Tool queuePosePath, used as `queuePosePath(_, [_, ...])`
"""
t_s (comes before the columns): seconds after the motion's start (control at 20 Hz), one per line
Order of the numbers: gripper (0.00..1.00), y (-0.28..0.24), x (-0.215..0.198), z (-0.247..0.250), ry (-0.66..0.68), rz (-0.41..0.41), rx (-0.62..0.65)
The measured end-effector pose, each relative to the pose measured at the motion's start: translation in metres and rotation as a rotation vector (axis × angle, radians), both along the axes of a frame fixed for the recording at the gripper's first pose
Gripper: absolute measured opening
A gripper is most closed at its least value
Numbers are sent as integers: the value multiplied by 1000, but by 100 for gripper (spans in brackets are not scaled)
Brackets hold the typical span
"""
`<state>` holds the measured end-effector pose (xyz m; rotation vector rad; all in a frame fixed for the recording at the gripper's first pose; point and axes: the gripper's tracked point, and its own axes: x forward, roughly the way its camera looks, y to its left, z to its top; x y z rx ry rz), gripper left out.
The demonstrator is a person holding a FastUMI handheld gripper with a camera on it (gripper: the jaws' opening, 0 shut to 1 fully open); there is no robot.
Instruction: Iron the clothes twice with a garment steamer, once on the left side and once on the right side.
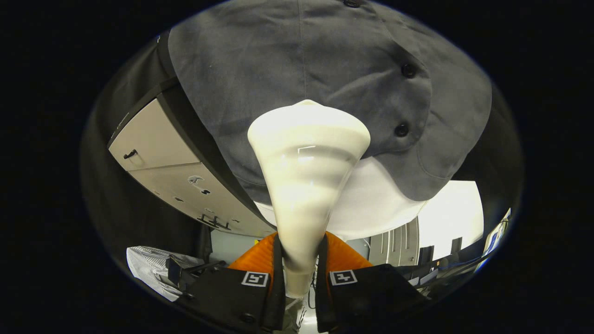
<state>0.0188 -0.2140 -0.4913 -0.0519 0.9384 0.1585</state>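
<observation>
A cream-white garment steamer [306, 171] stands up between my two fingers, its handle narrow at the bottom and its head wide at the top. My gripper [299, 278] is shut on the steamer's handle, both black fingers pressing its sides. The steamer's head lies against a hanging dark grey garment [287, 60] with black buttons [408, 70] down its right part. A white garment [371, 199] shows below the grey hem, behind the steamer. Whether the head touches the cloth or hovers just off it I cannot tell.
A light grey cabinet [158, 153] with drawers and a dark frame stands to the left of the garment. A striped cloth [148, 266] lies low on the left beside dark equipment. Desks and a bright wall [450, 218] lie to the lower right.
</observation>
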Motion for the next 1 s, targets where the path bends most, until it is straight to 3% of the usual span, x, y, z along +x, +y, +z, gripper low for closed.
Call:
queuePosePath(0.65, [34, -23, 6, 191, -266, -3, -21])
queuePosePath(1.0, [34, -54, 27, 282, -399, -51, -59])
